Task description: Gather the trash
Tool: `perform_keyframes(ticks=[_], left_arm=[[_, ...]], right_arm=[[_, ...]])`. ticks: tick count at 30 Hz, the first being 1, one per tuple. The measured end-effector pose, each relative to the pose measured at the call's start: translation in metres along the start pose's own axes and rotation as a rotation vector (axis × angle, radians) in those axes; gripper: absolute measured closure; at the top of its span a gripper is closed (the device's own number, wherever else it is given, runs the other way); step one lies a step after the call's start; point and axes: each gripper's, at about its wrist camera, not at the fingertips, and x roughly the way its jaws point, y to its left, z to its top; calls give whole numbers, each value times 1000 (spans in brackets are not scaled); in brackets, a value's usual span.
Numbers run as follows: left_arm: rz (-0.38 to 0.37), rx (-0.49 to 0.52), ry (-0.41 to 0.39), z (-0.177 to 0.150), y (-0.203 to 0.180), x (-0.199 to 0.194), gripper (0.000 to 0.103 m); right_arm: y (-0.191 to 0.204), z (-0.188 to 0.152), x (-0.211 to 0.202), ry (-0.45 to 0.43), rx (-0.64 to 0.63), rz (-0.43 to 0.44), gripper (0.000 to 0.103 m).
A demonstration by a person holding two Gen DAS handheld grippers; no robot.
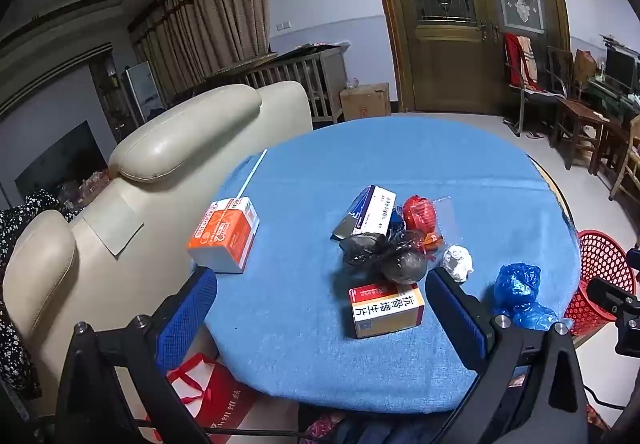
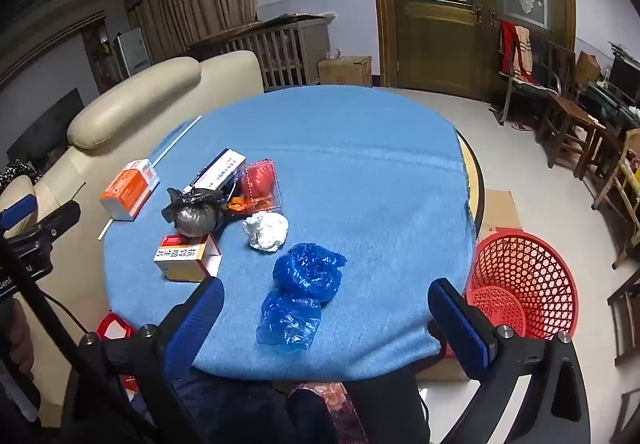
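Trash lies on a round table under a blue cloth (image 1: 360, 172) (image 2: 360, 164). There is an orange-and-white box (image 1: 224, 234) (image 2: 128, 190), a white-and-blue box (image 1: 370, 210) (image 2: 218, 170), a red packet (image 1: 418, 214) (image 2: 260, 182), a tied black bag (image 1: 384, 256) (image 2: 194, 212), a yellow-and-red medicine box (image 1: 386, 310) (image 2: 184, 256), a crumpled white paper (image 1: 458, 262) (image 2: 266, 230) and crumpled blue plastic (image 1: 518, 294) (image 2: 304, 288). My left gripper (image 1: 320, 312) hangs open over the near table edge, the medicine box between its fingers, untouched. My right gripper (image 2: 326, 318) is open around the blue plastic without touching it.
A red mesh basket (image 1: 600, 276) (image 2: 528, 284) stands on the floor right of the table. A cream sofa (image 1: 168, 148) (image 2: 132, 104) borders the table's left side. A red gift bag (image 1: 212, 396) sits below the near edge. Wooden chairs (image 2: 572, 124) line the right wall.
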Motion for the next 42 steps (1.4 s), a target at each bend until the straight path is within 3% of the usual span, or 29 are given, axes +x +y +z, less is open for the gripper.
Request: perform_keyframes(ticks=[13, 42], left_arm=[[-20, 34, 18, -6, -10, 1, 0], [-38, 38, 47, -11, -11, 6, 0]], right_arm=[[5, -5, 12, 51, -31, -44, 0], [9, -9, 20, 81, -36, -45, 0]])
